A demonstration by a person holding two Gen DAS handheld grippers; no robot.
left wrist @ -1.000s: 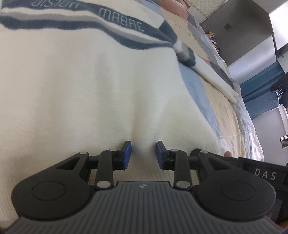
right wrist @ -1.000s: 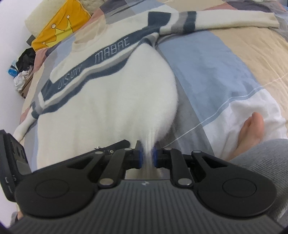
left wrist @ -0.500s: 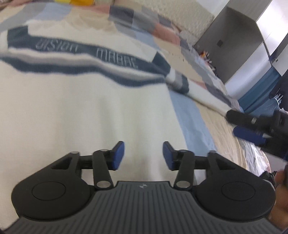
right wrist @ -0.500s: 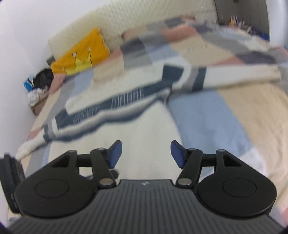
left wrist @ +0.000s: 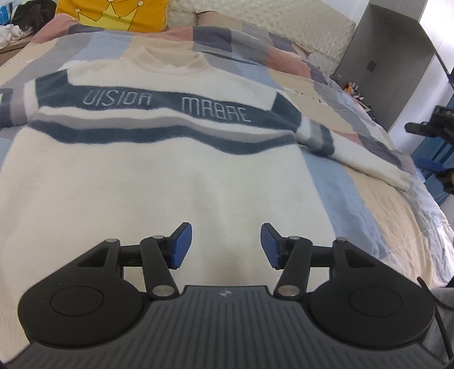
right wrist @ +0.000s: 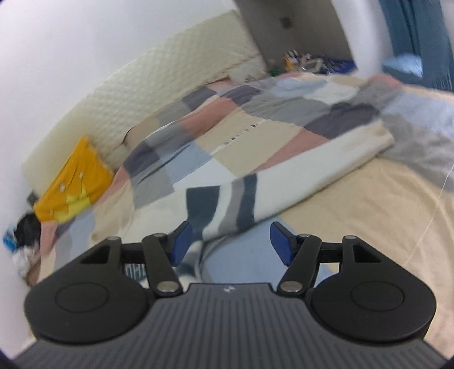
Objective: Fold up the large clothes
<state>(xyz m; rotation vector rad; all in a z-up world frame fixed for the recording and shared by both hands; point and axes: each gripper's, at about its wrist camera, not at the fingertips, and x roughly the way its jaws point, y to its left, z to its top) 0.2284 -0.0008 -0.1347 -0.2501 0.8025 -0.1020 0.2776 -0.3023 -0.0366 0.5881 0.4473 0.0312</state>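
Jaws apart, empty; cream sweater (left wrist: pixel 159 181) lies flat, navy-striped chest up.

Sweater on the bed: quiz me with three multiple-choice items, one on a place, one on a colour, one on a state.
1. Where does the yellow pillow lie?
A. beyond the sweater's collar
B. on the sleeve
C. under the hem

2. The sweater's lettered band is
A. red
B. dark blue
C. green

3. The left gripper is
A. shut on the hem
B. shut on the sleeve
C. open, empty

A: the pillow sits at the bed's head, past the collar. B: pale letters on dark blue. C: the blue fingers stand apart above flat cloth.
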